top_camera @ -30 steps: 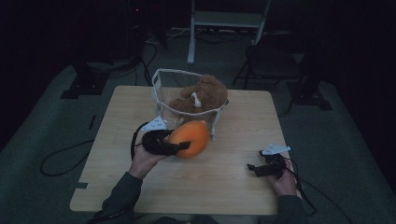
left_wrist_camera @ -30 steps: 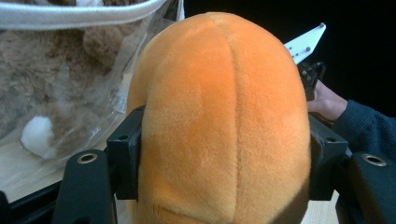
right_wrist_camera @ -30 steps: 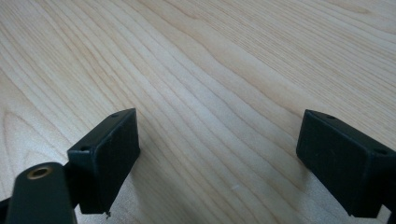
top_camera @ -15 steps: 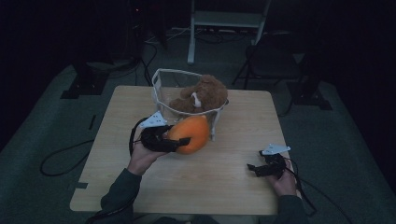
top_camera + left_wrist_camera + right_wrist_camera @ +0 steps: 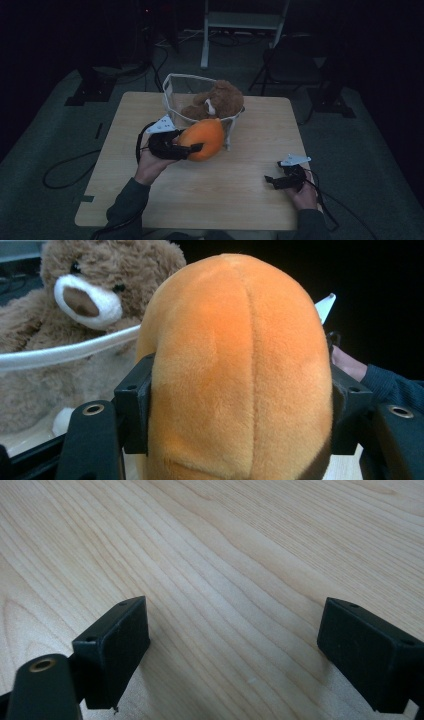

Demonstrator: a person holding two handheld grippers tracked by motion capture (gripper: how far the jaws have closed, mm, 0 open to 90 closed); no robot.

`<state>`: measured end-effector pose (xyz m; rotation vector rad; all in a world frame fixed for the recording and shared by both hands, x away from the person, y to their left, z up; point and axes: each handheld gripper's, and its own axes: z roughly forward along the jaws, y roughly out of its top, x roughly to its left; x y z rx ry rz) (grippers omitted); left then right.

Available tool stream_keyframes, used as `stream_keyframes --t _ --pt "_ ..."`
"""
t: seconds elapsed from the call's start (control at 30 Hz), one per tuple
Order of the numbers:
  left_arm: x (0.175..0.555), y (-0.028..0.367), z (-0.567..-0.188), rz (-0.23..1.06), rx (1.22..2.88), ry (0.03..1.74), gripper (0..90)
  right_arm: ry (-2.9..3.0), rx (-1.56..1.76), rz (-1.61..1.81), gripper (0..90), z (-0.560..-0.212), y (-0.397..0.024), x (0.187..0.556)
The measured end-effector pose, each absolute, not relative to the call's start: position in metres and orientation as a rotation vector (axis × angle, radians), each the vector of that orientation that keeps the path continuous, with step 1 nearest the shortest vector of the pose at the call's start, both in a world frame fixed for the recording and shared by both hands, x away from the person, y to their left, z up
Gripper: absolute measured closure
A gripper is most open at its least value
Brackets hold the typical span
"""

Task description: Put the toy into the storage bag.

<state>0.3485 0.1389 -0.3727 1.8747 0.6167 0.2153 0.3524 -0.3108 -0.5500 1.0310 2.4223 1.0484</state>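
An orange plush ball (image 5: 202,138) (image 5: 235,370) hangs above the table, just in front of the white wire basket (image 5: 172,90). My left gripper (image 5: 195,146) (image 5: 240,405) is shut on it, one black pad pressed into each side. A brown teddy bear (image 5: 220,100) (image 5: 95,285) sits inside the basket, its muzzle turned to the ball. At the table's right front my right gripper (image 5: 272,180) (image 5: 235,650) rests low over the bare wood, jaws wide open with nothing between them.
The light wooden table (image 5: 150,110) stands in a dark room. The basket's white rim (image 5: 65,352) runs just beyond the ball. A stand (image 5: 245,22) and dark chair (image 5: 295,65) are behind the table; cables (image 5: 65,167) lie on the floor at left.
My left gripper has risen with the orange ball and moved a little closer to the basket. The right gripper has stayed where it was.
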Motion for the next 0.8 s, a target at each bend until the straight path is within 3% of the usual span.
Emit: stream_keyframes --t 0.8 --pt "0.349 0.145 -0.352 0.266 1.846 0.604 32.4 2.422 1.031 1.048 12.5 -0.550 -0.311 0.352"
